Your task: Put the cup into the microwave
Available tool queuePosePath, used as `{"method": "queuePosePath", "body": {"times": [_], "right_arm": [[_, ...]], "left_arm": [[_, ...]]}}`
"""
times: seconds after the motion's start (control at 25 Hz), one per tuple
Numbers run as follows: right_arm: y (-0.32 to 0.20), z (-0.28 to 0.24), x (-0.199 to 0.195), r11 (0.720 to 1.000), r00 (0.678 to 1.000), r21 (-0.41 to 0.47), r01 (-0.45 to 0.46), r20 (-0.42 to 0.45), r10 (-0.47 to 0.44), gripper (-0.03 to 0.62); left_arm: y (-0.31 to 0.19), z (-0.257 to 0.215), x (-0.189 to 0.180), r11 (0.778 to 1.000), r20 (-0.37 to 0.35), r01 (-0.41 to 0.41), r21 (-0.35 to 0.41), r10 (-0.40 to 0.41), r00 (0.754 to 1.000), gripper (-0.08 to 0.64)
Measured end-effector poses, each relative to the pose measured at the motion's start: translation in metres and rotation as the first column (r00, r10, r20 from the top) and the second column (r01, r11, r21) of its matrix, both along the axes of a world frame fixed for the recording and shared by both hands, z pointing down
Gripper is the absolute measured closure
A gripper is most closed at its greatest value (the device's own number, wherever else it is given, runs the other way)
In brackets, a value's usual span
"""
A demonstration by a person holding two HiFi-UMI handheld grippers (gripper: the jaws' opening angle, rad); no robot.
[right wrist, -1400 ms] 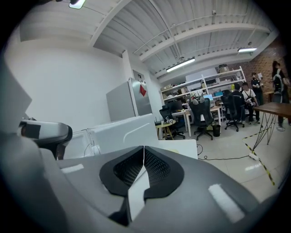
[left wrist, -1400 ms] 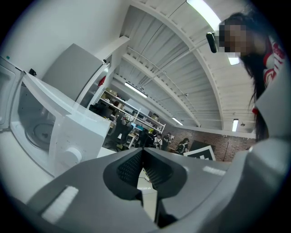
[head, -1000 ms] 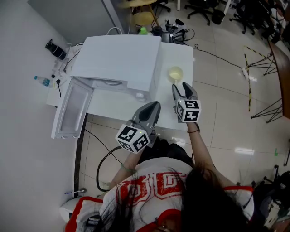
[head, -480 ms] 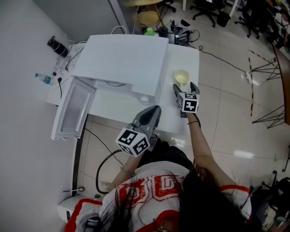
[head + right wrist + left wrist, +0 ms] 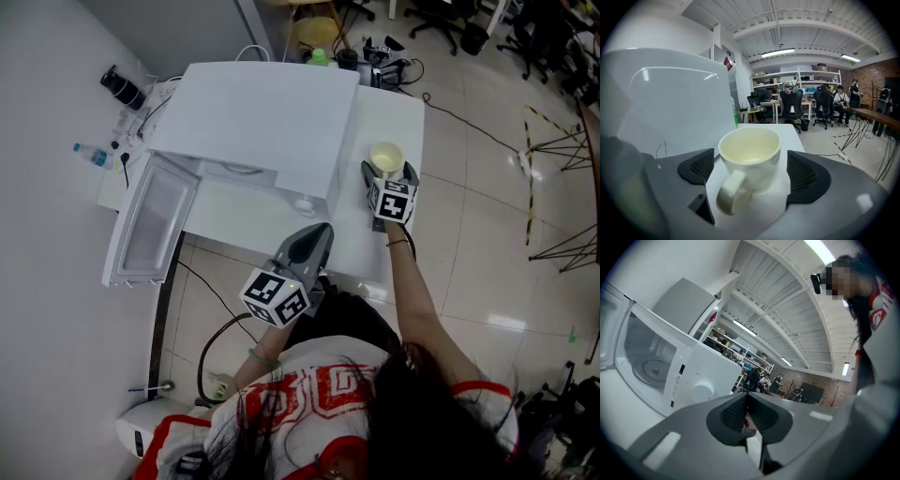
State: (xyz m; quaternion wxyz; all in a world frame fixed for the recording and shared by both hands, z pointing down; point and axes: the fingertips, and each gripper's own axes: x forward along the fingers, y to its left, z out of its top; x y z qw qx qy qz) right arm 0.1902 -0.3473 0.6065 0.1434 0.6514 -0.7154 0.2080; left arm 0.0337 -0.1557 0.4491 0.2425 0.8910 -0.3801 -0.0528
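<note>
Right gripper (image 5: 751, 173) fingers (image 5: 807, 176) released, just been opening wide; cup (image 5: 749, 151) stands between, untouched, handle toward lens, on worktop (image 5: 398, 108) right of microwave (image 5: 262, 117). Advise: close squarely on the body, below rim, clear of handle. Left gripper (image 5: 746, 414) clenched, empty.

Head view looks steeply down; right gripper view closely faces the cup (image 5: 750, 152) between its jaws; all 3 share the microwave (image 5: 262, 117)

The cup (image 5: 386, 157) stands on the table (image 5: 401, 108), right of the microwave (image 5: 262, 117).
</note>
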Motion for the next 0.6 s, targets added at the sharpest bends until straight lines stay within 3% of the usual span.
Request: {"method": "queuePosePath", "body": {"times": [0.44,0.6], "right_arm": [[-0.017,0.002,-0.004,1.000,1.000,0.004,-0.015,0.003,0.015,0.107],[-0.017,-0.003,-0.004,0.998,0.998,0.010,-0.062,-0.027,0.063,0.101]], "left_arm": [[-0.005,0.008,-0.006,1.000,0.010,0.017,0.000,-0.017,1.000,0.560],[-0.007,0.009,-0.009,1.000,0.010,0.028,-0.003,-0.028,1.000,0.561]]}}
